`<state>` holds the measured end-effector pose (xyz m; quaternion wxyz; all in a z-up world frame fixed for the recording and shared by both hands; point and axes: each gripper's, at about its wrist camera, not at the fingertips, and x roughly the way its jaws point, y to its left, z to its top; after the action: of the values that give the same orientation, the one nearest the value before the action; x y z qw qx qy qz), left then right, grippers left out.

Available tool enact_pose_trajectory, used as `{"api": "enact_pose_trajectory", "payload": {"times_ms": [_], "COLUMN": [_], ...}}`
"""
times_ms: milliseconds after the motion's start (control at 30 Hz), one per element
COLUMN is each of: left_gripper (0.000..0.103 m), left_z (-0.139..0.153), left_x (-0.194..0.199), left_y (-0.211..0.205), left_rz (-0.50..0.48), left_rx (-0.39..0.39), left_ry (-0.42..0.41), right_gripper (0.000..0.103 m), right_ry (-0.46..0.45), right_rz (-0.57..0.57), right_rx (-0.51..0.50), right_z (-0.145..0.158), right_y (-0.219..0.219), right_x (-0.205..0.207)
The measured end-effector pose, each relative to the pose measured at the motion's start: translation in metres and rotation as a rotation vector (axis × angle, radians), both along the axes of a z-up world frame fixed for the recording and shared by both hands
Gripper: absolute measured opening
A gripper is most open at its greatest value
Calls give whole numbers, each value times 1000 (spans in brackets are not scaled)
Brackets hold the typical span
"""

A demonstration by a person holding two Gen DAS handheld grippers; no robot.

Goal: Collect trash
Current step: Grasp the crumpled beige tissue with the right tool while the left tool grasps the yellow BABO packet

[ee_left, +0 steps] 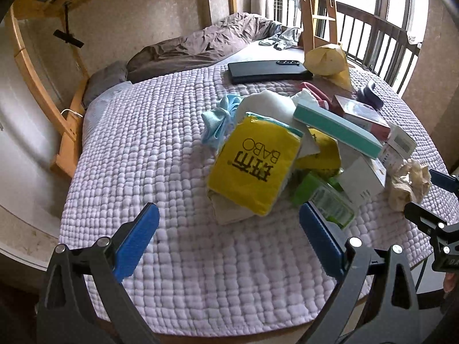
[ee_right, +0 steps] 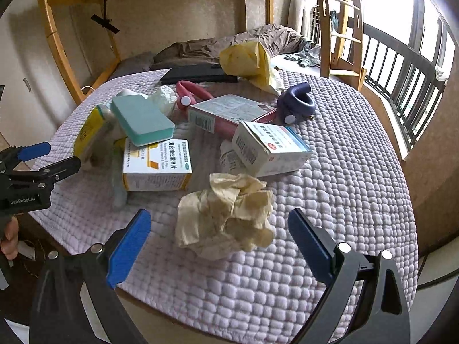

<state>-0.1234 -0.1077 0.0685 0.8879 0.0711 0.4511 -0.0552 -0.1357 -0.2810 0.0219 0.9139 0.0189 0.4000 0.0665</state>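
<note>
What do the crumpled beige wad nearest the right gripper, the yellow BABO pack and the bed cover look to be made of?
Crumpled beige wad: likely thin paper or tissue, matte, holding sharp creases. Yellow BABO pack: seemingly soft plastic film, slightly glossy, with printed lettering. Bed cover: quilted fabric, matte, puffed in small squares.

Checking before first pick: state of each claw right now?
Left claw: open, empty, pointed at the yellow packet.
Right claw: open, empty, crumpled paper ahead between its fingers, not gripped.

Black-framed tongs (ee_right: 218,246) with blue pads (ee_right: 129,252), silver screws, white "GenRobot.AI" lettering.
</note>
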Motion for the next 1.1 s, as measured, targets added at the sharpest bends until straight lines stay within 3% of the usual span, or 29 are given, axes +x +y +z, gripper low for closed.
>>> {"api": "enact_pose_trajectory", "payload": {"times_ms": [433,667,933,1100], "left_gripper": [99,99,99,82], "left_z": [-13,-25,-28,-24], "left_x": [25,38,46,46], "left_y": [1,2,-6,-10], "left_rz": [-16,-82,-124,-162], "left_rx": [-19,-72,-70,-60], "left_ry": [24,47,28,1], "right_gripper": [94,94,94,94], "right_ry": [30,43,54,63], "right_rz": [-12,-20,-30,-30], "right_rx": [9,23,44,54], "right_z": [-12,-18,-24,-26], "right_y": [-3,-3,-9,-13], "right_x": [19,25,31,33]}}
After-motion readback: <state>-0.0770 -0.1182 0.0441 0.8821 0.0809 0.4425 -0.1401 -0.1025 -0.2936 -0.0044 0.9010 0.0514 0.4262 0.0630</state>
